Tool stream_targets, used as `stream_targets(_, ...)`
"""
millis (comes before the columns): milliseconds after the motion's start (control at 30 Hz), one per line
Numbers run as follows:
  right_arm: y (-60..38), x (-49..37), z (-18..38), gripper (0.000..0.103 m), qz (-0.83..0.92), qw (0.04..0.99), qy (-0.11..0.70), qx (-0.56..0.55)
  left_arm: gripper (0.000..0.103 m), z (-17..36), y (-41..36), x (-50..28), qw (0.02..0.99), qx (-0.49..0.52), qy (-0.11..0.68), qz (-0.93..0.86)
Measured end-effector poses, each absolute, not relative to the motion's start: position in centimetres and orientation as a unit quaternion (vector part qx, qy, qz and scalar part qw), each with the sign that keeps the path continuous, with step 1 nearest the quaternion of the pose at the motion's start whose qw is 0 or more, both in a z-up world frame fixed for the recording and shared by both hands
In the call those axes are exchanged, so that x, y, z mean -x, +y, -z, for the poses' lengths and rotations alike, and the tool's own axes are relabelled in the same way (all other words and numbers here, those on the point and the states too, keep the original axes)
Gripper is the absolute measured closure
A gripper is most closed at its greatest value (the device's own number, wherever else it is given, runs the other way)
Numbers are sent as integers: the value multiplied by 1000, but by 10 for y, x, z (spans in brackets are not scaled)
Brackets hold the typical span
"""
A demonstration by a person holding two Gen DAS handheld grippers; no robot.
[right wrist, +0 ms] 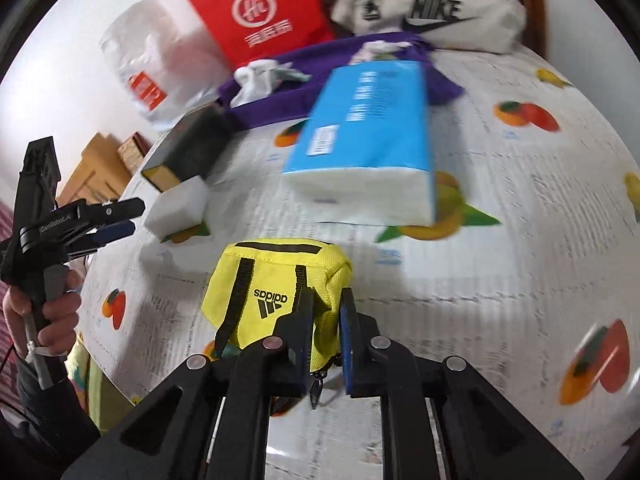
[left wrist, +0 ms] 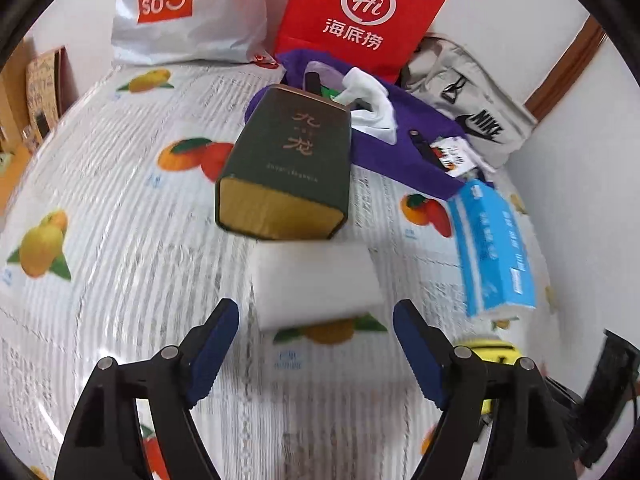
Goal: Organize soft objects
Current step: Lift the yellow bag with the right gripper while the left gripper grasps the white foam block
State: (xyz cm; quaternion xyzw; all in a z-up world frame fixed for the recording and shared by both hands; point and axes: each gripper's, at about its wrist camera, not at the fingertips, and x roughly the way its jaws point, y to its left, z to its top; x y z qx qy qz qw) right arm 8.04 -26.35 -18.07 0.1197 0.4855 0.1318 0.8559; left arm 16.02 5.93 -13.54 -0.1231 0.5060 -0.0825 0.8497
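On the fruit-print cloth point(left wrist: 120, 200), spotted the white foam block point(left wrist: 316, 280) lying flat just ahead of the left gripper point(left wrist: 316, 312), close against the end of a dark green box point(left wrist: 288, 160). Saw those jaws spread wide, nothing between the blue pads, block not yet touched. Over on the right, found the right gripper point(right wrist: 327, 300) nearly closed and clamped on the edge of the yellow pouch point(right wrist: 264, 280), pinching fabric beside the zip, with the pouch resting on the cloth near the table's front. Noted a blue tissue pack point(left wrist: 492, 252) beyond, partly over the purple bag point(left wrist: 400, 148).

Read the step as picking up the foam block with the left while holding the pouch with the right. Called for a straight approach, one pad to either side of the block, low enough to catch its walls rather than skim the top. Wanted a gentle squeeze only: soft foam, likely to buckle and pop out under a hard pinch. Worth keeping clear of the box, too, since touching distance left little room. Same caution on the right: thin fabric grip, apt to slip on a quick lift.
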Motion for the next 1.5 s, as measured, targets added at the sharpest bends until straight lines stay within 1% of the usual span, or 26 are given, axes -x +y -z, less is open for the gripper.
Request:
stream_targets(100,-270,-81,185,87,-136,851,490,-130,25,137,49,-169,852,102,508,72)
stream_targets(133,-268,-82,185,84,-137,851,490,-132,25,137,46,-172,853,97,509,66)
stream_targets(167,-268,-83,186,80,-140,850,491,-132,25,137,44,-174,853,92,511,60)
stream_targets(233,-269,-84,188,61,-146,847,493,-136,25,139,40,-179,853,85,513,52)
stream_targets(300,-272,-83,188,55,-148,847,490,-142,25,142,36,-183,849,77,520,44)
stream_targets(333,-272,-83,188,50,-152,847,488,-144,25,144,34,-185,848,74,523,39)
stream_targets(400,-271,-83,189,44,-157,846,487,-148,25,150,30,-190,845,69,530,32)
stream_targets(500,-267,-86,193,43,-164,841,493,-148,22,157,24,-195,844,65,532,22)
stream_targets(600,-261,-88,195,40,-167,842,492,-144,21,164,17,-198,843,46,536,14)
stream_targets(667,-257,-89,194,40,-168,845,490,-137,21,168,14,-201,840,36,541,10)
stream_targets(700,-254,-90,194,42,-165,847,488,-132,21,169,14,-201,841,36,539,10)
stream_targets(767,-250,-91,193,57,-156,852,488,-111,21,167,17,-200,844,51,534,22)
stream_targets(800,-248,-91,193,74,-150,854,488,-100,21,167,18,-199,844,56,533,27)
stream_targets(833,-248,-92,193,75,-150,853,490,-98,22,167,20,-198,844,60,531,31)
stream_targets(900,-251,-93,194,77,-156,850,490,-112,23,166,22,-196,843,68,533,42)
stream_targets(1167,-263,-86,190,78,-132,859,482,-109,23,164,41,-169,843,83,529,50)
stream_targets(1500,-264,-84,186,78,-119,865,479,-94,23,166,52,-143,851,55,521,42)
